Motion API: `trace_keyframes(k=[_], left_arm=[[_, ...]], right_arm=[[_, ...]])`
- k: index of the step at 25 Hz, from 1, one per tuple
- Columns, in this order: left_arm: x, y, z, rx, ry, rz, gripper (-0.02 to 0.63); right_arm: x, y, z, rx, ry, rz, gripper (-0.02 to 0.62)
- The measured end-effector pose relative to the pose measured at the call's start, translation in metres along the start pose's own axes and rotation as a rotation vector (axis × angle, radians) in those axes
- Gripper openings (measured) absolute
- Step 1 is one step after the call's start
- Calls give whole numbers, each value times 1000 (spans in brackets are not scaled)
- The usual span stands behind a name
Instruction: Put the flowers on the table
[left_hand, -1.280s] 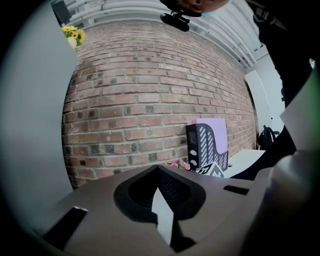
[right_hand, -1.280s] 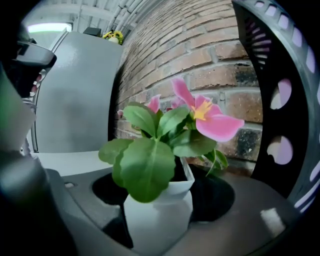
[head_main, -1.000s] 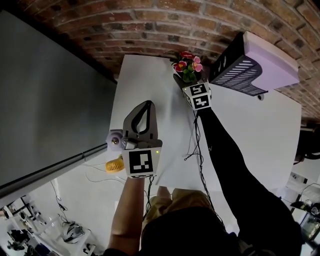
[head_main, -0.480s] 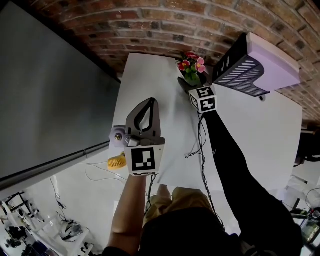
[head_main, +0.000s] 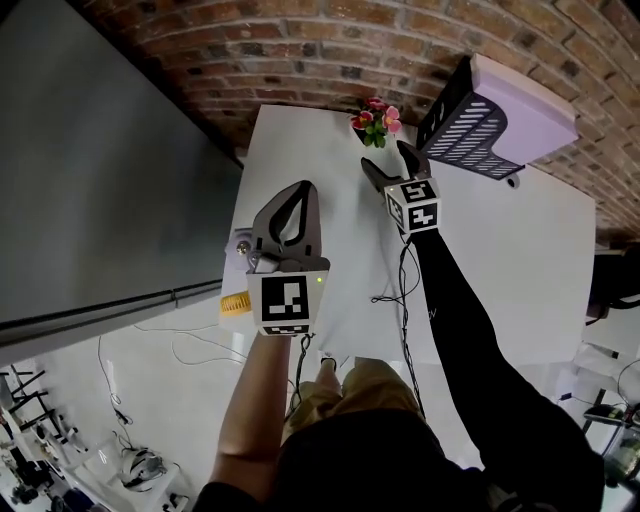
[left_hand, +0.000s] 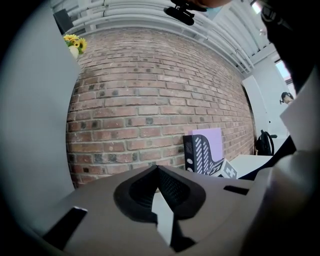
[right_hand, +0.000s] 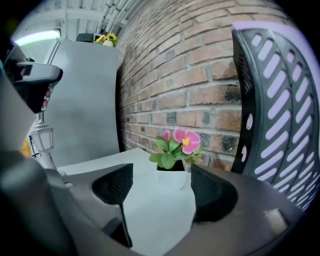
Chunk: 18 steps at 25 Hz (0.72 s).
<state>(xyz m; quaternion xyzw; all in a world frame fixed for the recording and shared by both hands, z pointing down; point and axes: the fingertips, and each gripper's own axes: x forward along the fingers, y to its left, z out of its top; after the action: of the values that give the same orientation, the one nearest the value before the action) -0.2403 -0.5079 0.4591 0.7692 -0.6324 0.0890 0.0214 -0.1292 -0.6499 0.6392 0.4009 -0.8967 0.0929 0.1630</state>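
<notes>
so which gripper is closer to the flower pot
Right. The right gripper sits open just short of the flower pot, not touching it; the left gripper is shut, farther back.

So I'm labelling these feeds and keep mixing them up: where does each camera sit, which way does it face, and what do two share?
Head view: on the head, facing steeply down at the table; both arms, left gripper, right gripper show.
Left gripper view: on that gripper, facing the brick wall; shut jaws show.
Right gripper view: on that gripper, facing the flowers; open jaws show.
Shared: head and right gripper views both show the flowers.
</notes>
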Motion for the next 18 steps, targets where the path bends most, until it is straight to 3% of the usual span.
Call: trace_keyframes(k=[6, 11, 18], left_arm=[[-26, -5, 16, 13, -18, -24, 8], [-50, -10, 15, 33, 32, -55, 8], [-84, -14, 34, 44, -1, -92, 8]], right_arm=[[-59, 30, 34, -29, -66, -19, 354], [-111, 69, 64, -48, -123, -22, 354], [-182, 109, 111, -38, -226, -69, 354]])
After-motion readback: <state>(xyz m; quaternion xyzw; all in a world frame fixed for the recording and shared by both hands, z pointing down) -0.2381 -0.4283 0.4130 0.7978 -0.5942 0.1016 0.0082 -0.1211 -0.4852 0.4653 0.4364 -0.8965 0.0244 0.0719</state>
